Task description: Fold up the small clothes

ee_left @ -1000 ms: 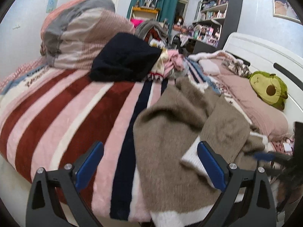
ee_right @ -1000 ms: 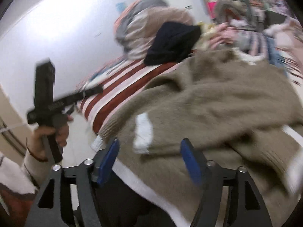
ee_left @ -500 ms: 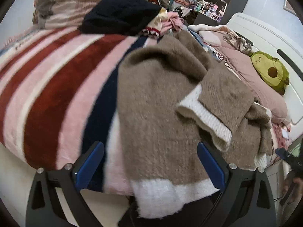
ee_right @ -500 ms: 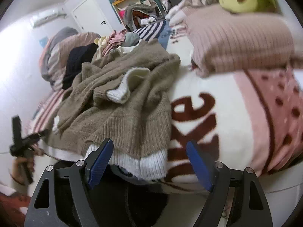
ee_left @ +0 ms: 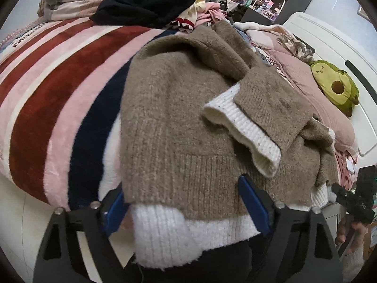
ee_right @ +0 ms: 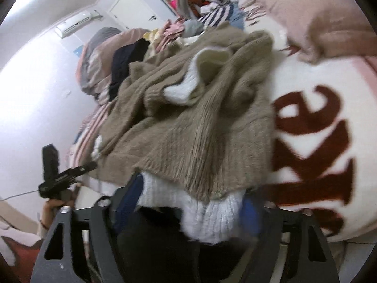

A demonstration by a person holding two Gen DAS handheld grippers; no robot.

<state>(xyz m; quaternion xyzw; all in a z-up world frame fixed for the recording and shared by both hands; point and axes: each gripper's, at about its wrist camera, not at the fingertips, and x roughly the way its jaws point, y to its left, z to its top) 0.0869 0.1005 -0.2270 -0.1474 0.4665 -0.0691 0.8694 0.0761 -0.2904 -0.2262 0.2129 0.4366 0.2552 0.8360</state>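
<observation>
A brown knit sweater (ee_left: 183, 118) with white ribbed hem and cuffs lies crumpled on the bed, one white cuff (ee_left: 245, 132) turned up on top. My left gripper (ee_left: 186, 207) is open, its blue pads on either side of the white hem at the sweater's near left corner. In the right wrist view the same sweater (ee_right: 200, 122) fills the middle. My right gripper (ee_right: 188, 210) is open around the white hem at the other near corner. Each view shows the other gripper held in a hand at its edge.
A striped red, pink and navy blanket (ee_left: 47, 99) covers the bed. A pile of clothes with a dark garment (ee_left: 146, 2) lies behind the sweater. Pink bedding and an avocado plush (ee_left: 334, 87) lie to the right. A white blanket with dark red letters (ee_right: 318, 136) is beside the sweater.
Both grippers have moved in low toward the bed's near edge, and the sweater's white hem now lies between each pair of pads. The jaws look narrower than before.
</observation>
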